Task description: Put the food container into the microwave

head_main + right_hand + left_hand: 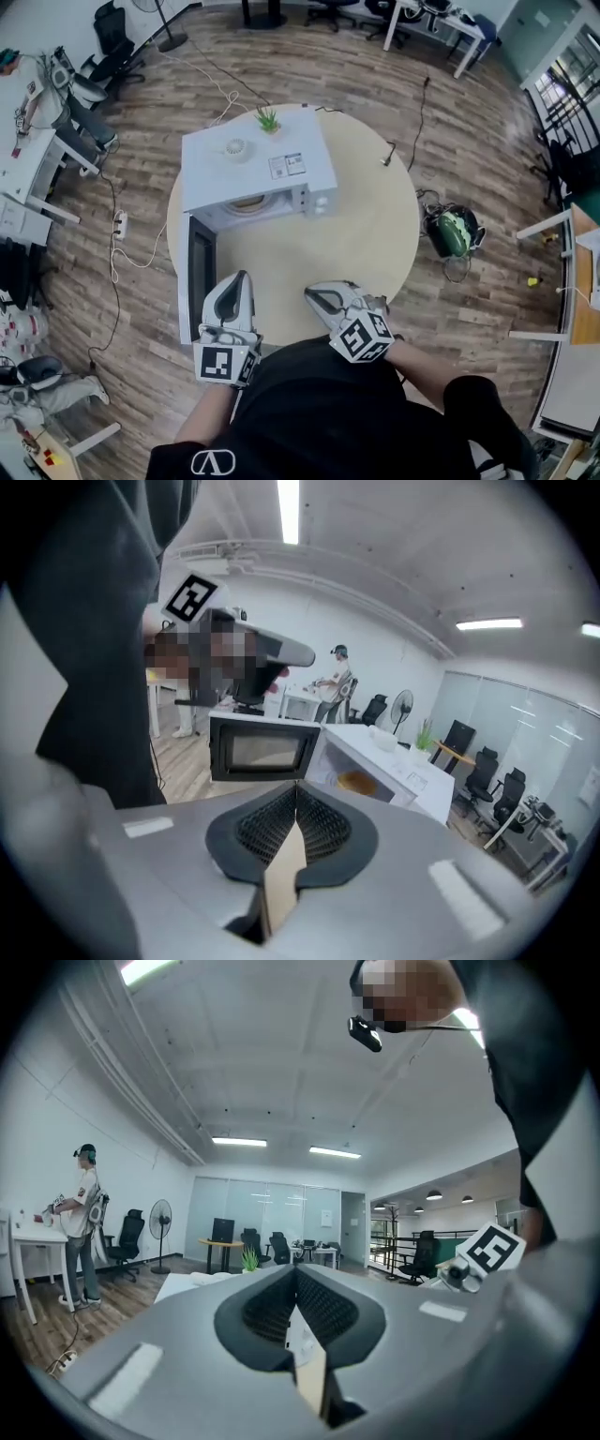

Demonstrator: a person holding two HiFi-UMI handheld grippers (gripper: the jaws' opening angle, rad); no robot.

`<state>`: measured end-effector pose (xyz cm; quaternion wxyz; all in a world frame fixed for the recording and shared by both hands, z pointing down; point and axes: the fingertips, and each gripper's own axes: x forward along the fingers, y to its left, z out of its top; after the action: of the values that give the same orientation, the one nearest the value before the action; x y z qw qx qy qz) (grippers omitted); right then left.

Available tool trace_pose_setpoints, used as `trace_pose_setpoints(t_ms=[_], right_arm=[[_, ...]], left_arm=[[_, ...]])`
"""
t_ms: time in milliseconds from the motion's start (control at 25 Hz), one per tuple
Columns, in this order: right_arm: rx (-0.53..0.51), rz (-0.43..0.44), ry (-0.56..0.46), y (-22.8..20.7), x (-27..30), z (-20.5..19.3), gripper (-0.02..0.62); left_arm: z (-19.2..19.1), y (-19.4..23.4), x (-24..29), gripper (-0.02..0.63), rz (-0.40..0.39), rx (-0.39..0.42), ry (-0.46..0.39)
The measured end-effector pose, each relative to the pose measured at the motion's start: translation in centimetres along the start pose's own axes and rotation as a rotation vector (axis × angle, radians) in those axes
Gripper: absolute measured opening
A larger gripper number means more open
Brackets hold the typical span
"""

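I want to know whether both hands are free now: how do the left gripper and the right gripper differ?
In the head view the left gripper points straight ahead beside the open microwave door; the right gripper angles leftward. The left gripper's view looks level across the room; the right gripper's faces the microwave with the food container inside. Both are shut and empty.

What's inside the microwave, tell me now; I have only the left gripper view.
Observer: The microwave has its door open, swung out to the left in the head view.
Operator: Report what's in the cavity.
Observer: A round yellowish thing, likely the food container, sits inside.
Operator: Check the right gripper.
Observer: The right gripper is shut, with nothing between its jaws.
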<state>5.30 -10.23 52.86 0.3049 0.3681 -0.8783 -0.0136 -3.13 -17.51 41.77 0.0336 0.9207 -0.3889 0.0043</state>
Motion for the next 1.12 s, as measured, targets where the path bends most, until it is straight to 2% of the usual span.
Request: trace_pose_setpoints(t_ms=[160, 280, 400, 800, 1000, 1120], right_arm=[[0.064, -0.072, -0.166, -1.7, -2.8, 4.8, 0.011], [0.112, -0.152, -0.329, -3.5, -5.4, 8.0, 0.011], [0.205, -0.233, -0.455, -5.7, -8.1, 10.1, 0.009], [0.295, -0.436, -0.628, -11.9, -13.5, 10.6, 0.009], [0.385, -0.477, -0.651, -13.9, -14.5, 9.4, 0.009], [0.397, -0.485, -0.652, -14.1, -14.6, 9.1, 0.009]], left_arm=[[2.9, -0.4, 0.2, 0.0, -0.008, 0.031, -0.05], [5.0, -0.7, 0.0, 0.0, -0.004, 0.044, -0.093], [6.9, -0.8, -0.1, 0.0, 0.001, 0.053, -0.131], [10.5, 0.0, -0.6, 0.0, 0.04, 0.092, -0.207], [10.7, 0.5, -0.5, 0.0, 0.05, 0.086, -0.216], [10.9, 0.5, -0.5, 0.0, 0.053, 0.083, -0.224]])
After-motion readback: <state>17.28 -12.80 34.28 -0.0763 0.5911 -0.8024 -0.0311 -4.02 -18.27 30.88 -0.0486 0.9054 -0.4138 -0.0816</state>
